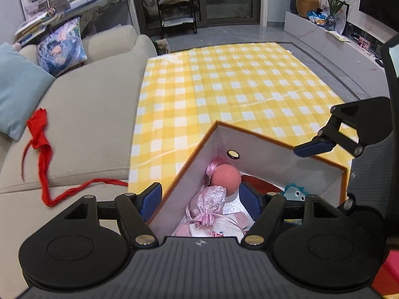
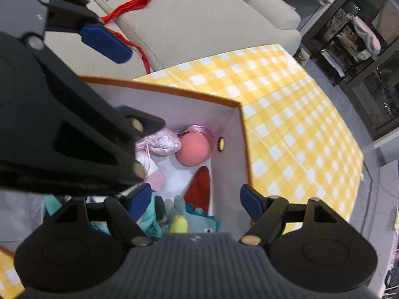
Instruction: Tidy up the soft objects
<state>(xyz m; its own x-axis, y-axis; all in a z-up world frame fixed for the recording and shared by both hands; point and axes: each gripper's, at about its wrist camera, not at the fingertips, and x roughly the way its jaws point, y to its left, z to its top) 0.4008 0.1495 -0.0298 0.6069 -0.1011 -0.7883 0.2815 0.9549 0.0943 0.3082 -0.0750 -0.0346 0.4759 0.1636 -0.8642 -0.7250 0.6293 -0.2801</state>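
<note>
Red fabric, a long thin sash (image 1: 41, 149) trailing off in a cord, lies draped across the beige sofa (image 1: 94, 114), well apart from the white box (image 1: 261, 147) with the orange rim that stands on the yellow checked cloth (image 1: 224, 87). It looks the last soft thing outside the box. Inside already sit a pink satin pouch (image 1: 212, 199), a salmon-pink ball (image 1: 225, 178) and a teal plush dinosaur (image 2: 197, 216).

The left tool (image 1: 199, 199) hangs over the near corner of the box with its blue pads spread and nothing between them; the right tool (image 2: 197, 200) is likewise spread and empty, low over the dinosaur.

The sash should be light and limp (it will sag and trail, so a pinch at the bunched upper end seems better than the thin tail). The cord could snag on the sofa edge or the box rim on the way in. Open room is plentiful over the cloth; the box walls are the tight part.
</note>
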